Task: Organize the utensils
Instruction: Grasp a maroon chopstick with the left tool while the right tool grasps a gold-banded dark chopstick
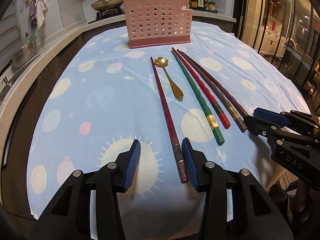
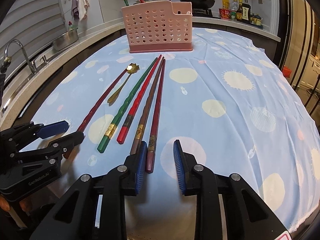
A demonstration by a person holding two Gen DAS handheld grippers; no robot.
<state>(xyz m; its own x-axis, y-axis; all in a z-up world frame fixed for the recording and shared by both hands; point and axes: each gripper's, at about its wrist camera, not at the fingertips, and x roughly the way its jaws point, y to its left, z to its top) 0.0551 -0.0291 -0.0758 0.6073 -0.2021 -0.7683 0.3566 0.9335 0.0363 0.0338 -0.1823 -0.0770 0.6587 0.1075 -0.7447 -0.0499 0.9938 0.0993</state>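
Note:
A pink perforated utensil holder stands at the far end of the table with several chopsticks in it. On the cloth lie a dark red chopstick, a gold flower spoon, a green chopstick, a red chopstick, a brown chopstick and another dark red chopstick. My left gripper is open around the end of the leftmost dark red chopstick. My right gripper is open around the end of the rightmost dark red chopstick.
The table wears a blue cloth with pale dots. A kitchen counter runs on the left with a sink tap and a steel pot. A stove with pans and sauce bottles stand behind the holder.

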